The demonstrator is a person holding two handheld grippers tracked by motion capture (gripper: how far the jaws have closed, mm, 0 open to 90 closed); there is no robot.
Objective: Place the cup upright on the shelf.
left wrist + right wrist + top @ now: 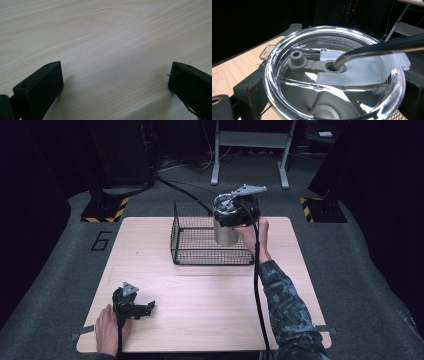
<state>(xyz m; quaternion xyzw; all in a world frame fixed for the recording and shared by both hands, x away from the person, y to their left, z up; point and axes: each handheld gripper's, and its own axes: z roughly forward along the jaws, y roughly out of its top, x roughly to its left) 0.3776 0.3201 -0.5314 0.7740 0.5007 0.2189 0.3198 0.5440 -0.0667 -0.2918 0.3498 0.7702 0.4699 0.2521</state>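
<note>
"6" on the grey floor (80, 245)

Steel tumbler (226, 232) with clear lid (332, 75), held upright above a wire basket (195, 242).

A bent metal straw (382, 47) passes through the lid's hole; a grey stopper (297, 60) sits unplugged beside it.

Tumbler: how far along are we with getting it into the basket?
Done: the right tongs have the tumbler gripped and lifted. In hand: it hangs over the basket, near its right side. Left: lowering it in and letting go. The left tongs rest open on the table, holding nothing.
</note>
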